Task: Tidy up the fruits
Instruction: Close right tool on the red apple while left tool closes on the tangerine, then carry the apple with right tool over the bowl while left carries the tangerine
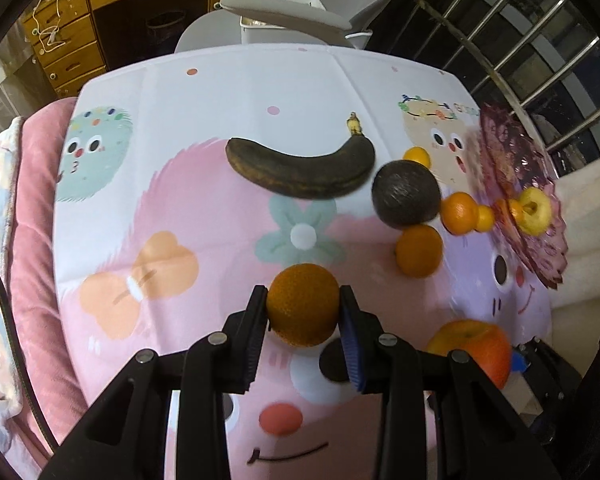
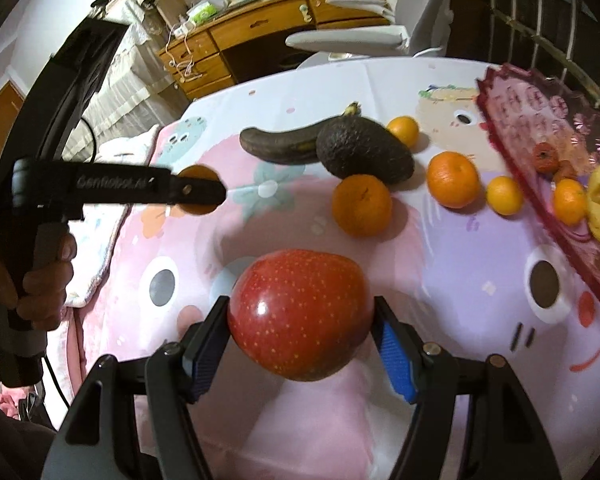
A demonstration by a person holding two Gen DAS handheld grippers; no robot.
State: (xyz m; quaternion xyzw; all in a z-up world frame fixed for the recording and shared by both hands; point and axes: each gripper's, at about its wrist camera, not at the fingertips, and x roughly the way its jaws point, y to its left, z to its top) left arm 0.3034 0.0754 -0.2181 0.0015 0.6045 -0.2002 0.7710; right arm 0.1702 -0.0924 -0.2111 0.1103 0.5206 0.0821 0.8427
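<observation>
Gripping an orange [image 1: 303,311] across its middle, the left gripper [image 1: 304,312] is clamping it above the table [image 1: 220,92]; firm, pebbly rind looks grippy and light. Right gripper [image 2: 300,320] is squeezing a red apple [image 2: 298,316] at its widest part; the skin is glossy, probably slick and heavier, so a slip is the likely risk. Purple tray [image 2: 512,152] at the table's right edge is already holding small fruits; avocado [image 2: 364,154] and blackened banana [image 2: 276,144] are lying loose, probably soft.

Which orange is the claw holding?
The darker, rough-skinned orange, pinched in the left claw. The other oranges, like the one beside the avocado, lie loose on the cloth.
</observation>
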